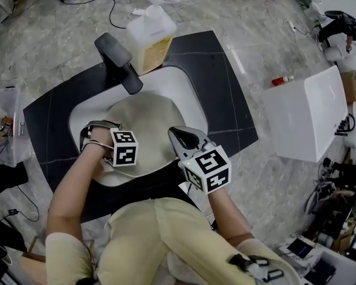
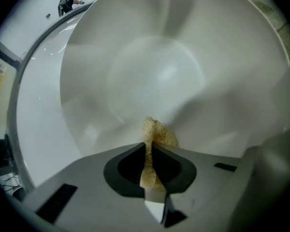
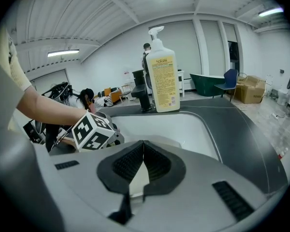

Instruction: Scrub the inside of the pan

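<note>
Scrubbing under way: left gripper (image 2: 149, 148) is pinching sponge (image 2: 157, 132) at inner wall of pan (image 1: 143, 119), sitting in sink (image 1: 187, 82). Right gripper (image 3: 143, 150), jaws closed on nothing, is hovering by pan's rim. Next, probably pressing and sweeping.

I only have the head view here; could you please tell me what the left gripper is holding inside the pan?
Observer: The left gripper is shut on a small yellow sponge, whose tip pokes out past the fingers toward the pan wall.
Operator: Thank you. Does the pan's inside look dirty?
Observer: In the left gripper view it looks plain white, with no residue I can make out.
Operator: And the container behind the sink?
Observer: The right gripper view shows a pump bottle with a yellow label, upright on the dark counter beside the faucet.
</note>
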### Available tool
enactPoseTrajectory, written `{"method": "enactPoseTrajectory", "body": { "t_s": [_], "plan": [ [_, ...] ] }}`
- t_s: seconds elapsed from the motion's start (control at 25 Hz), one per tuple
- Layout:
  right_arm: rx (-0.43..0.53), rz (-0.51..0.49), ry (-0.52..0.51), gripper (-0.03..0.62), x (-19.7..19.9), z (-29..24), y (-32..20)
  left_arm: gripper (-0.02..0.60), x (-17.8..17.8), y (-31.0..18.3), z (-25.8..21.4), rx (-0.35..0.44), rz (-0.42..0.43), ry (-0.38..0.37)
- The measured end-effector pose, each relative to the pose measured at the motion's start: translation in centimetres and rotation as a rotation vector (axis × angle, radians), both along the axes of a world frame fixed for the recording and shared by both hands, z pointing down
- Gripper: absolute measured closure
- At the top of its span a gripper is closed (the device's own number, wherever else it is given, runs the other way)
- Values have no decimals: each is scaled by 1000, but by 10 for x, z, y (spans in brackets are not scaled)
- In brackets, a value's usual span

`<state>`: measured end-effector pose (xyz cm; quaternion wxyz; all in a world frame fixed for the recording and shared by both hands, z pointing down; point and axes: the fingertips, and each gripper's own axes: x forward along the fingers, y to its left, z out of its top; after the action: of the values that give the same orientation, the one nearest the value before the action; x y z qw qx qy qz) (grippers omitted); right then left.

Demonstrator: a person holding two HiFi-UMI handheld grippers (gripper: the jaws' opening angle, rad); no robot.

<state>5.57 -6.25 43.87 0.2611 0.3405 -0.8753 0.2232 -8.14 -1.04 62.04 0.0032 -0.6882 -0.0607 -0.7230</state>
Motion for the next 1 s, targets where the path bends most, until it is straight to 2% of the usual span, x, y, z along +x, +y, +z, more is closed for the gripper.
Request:
{"method": "enactPoseTrajectory", "body": {
  "t_s": [0.28, 0.48, 0.72, 0.88, 1.0],
  "plan": [
    [-7, 1, -17, 577, 6, 3, -7, 543, -6, -33, 15, 167, -36, -37],
    [-21, 11, -15, 577, 13, 8, -11, 543, -1, -54, 20, 259, -91, -9],
    [-30, 14, -14, 577, 17, 12, -16, 543, 4, -83, 19, 423, -96, 26],
    [-35, 13, -13, 577, 19, 14, -18, 543, 9, -94, 20, 479, -93, 57],
    [-36, 18, -12, 577, 21, 14, -19, 543, 12, -104, 18, 520, -132, 84]
  ]
}}
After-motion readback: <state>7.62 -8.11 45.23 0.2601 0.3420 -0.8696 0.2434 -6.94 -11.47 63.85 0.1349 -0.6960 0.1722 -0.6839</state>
